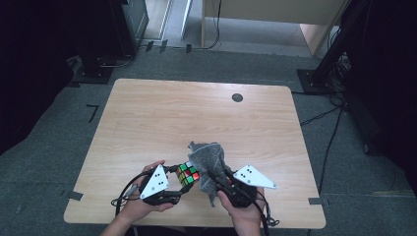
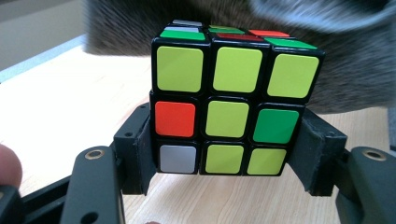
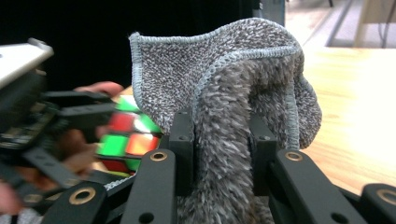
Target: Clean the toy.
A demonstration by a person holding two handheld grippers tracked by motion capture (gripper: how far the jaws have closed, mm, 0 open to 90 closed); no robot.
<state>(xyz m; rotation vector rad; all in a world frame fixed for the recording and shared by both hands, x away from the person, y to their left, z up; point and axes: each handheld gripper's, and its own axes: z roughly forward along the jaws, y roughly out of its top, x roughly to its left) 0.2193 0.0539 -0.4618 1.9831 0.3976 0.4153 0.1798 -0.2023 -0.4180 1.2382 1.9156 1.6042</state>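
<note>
Rubik's cube: held above the near edge of the wooden worktop, clamped at its lower layer by the left claw, whose two black jaws press on opposite sides; facing side mostly yellow-green, with one red, one green and one white sticker; top side only partly visible, its far stickers blurred against the cloth; underside and far sides hidden; no brand or lettering legible on any sticker.

Grey microfibre cloth: bunched and pinched between the jaws of the right claw, which is closed on a thick fold; stitched hem visible along the upper edge; lower end cut off by the bottom of the right gripper view; in the high view the cloth stands just beside the cube, whether touching cannot be told.

Left claw seen from the right gripper view: blurred, detail hard to make out; the person's fingers partly hidden behind it.

Worktop: one dark round cap near the far edge; no writing readable anywhere.
</note>
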